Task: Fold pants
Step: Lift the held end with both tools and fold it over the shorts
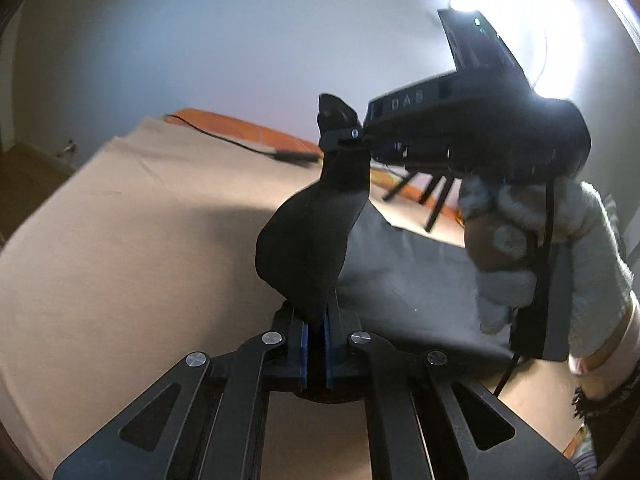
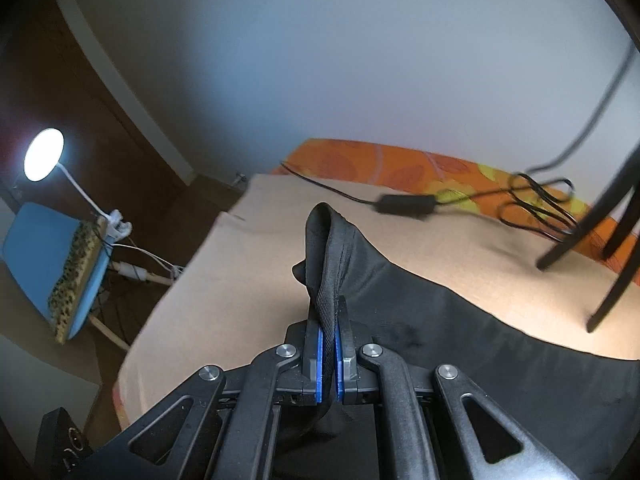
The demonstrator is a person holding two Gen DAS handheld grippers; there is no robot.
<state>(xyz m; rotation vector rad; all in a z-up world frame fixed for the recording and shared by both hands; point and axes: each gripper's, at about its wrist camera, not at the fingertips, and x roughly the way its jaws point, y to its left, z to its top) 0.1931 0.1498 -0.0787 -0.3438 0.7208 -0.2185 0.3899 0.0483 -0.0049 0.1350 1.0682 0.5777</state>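
The left gripper [image 1: 316, 328] is clamped on a fold of the black pants [image 1: 404, 276], and the right gripper [image 2: 329, 340] pinches their ribbed hem. Behind both grippers, the rest of the pants lies on the beige bed [image 2: 248, 264].

left gripper [image 1: 316, 332]: clamped on fabric, raised | right gripper [image 2: 328, 344]: clamped on fabric, raised
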